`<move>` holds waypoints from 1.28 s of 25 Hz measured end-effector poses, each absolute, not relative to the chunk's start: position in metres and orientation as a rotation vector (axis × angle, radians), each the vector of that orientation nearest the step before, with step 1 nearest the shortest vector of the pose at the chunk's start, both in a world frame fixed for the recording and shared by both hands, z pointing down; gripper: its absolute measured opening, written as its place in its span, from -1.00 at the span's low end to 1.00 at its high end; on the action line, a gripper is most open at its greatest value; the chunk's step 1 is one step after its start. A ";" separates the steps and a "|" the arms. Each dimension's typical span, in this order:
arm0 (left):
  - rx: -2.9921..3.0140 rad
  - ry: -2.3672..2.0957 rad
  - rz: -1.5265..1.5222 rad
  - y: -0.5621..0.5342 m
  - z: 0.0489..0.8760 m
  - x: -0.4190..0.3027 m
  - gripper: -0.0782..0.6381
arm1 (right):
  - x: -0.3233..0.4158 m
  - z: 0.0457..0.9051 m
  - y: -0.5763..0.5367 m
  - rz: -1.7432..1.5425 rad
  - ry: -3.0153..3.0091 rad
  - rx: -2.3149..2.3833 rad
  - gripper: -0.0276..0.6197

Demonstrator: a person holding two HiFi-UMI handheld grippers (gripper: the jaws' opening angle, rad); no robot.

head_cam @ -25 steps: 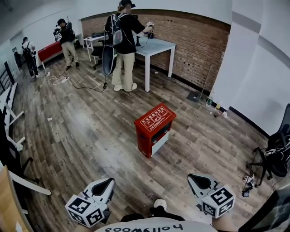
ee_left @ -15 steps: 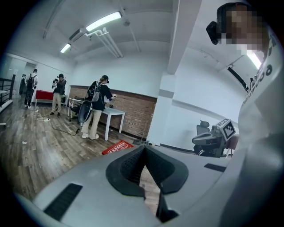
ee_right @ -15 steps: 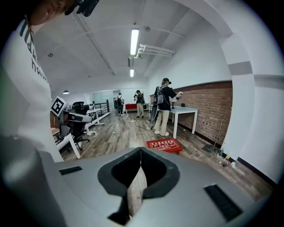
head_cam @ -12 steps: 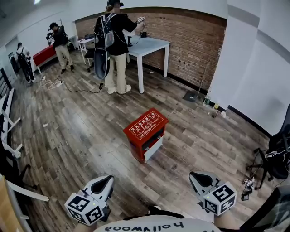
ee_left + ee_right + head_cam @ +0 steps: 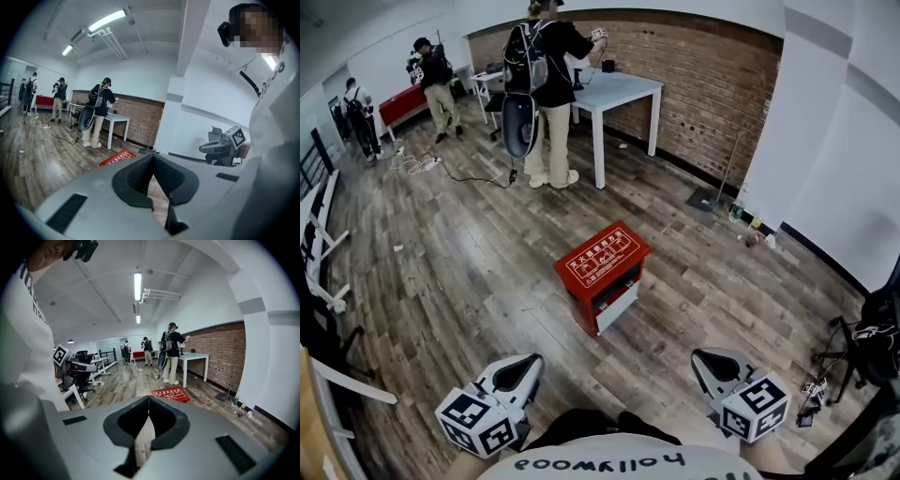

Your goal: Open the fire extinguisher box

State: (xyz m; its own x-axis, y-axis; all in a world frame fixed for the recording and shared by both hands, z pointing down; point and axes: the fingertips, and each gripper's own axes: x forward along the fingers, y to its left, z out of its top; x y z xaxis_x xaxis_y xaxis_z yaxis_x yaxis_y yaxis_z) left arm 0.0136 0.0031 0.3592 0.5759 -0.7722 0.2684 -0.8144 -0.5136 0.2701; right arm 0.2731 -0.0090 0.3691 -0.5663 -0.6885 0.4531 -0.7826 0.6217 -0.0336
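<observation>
A wood-plank floor (image 5: 469,253) runs to a brick wall (image 5: 712,84) at the far side, where a person with a backpack (image 5: 546,84) stands at a white desk (image 5: 623,89). Two more people stand far left.

The red fire extinguisher box (image 5: 602,272) stands on the floor near the middle of the room, well apart from both grippers, with its lid lying flat on top. Against the frame a second ago it sits further left in the head view. Over the last half second it has hardly shifted. The dark chair (image 5: 870,333) at the right is now cut closer by the edge, and more of the wearer's white shirt (image 5: 609,464) shows along the near edge.

The left gripper (image 5: 521,370) and right gripper (image 5: 716,367) keep their places low in the view, pointing toward the box. In both gripper views the jaws are closed tip to tip with nothing between them, as before.

The box lid carries white characters and small boxed panels, too small to read. The shirt print, upside down in the head view, seems to read "Hollywood". Each gripper's cube (image 5: 478,427) bears black-and-white square markers.
</observation>
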 end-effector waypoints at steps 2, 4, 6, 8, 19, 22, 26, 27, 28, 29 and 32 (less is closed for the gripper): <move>2.438 -1.294 0.164 0.004 0.358 0.013 -0.76 | 0.270 0.368 -0.010 0.322 -2.459 1.152 -0.88; 2.429 -1.302 0.158 0.003 0.357 0.011 -0.76 | 0.269 0.367 -0.011 0.322 -2.463 1.149 -0.88; 2.425 -1.303 0.157 -0.001 0.358 0.010 -0.76 | 0.269 0.369 -0.016 0.328 -2.460 1.151 -0.88; 2.418 -1.299 0.160 -0.007 0.362 0.009 -0.76 | 0.268 0.373 -0.021 0.340 -2.455 1.148 -0.88; 2.432 -1.253 0.138 -0.077 0.368 0.008 -0.76 | 0.270 0.383 -0.066 0.385 -2.402 1.178 -0.88; 2.431 -1.244 0.141 -0.098 0.372 0.004 -0.76 | 0.267 0.387 -0.083 0.392 -2.390 1.178 -0.88; 2.408 -1.239 0.147 -0.123 0.379 -0.008 -0.76 | 0.258 0.390 -0.110 0.406 -2.378 1.186 -0.88; 2.403 -1.238 0.147 -0.129 0.381 -0.011 -0.76 | 0.254 0.391 -0.117 0.408 -2.377 1.184 -0.88; 2.400 -1.236 0.148 -0.136 0.383 -0.015 -0.76 | 0.251 0.392 -0.123 0.409 -2.376 1.183 -0.88; 2.398 -1.233 0.149 -0.143 0.385 -0.018 -0.76 | 0.247 0.393 -0.130 0.410 -2.375 1.182 -0.88; 2.397 -1.226 0.153 -0.166 0.390 -0.028 -0.76 | 0.237 0.397 -0.151 0.416 -2.369 1.183 -0.88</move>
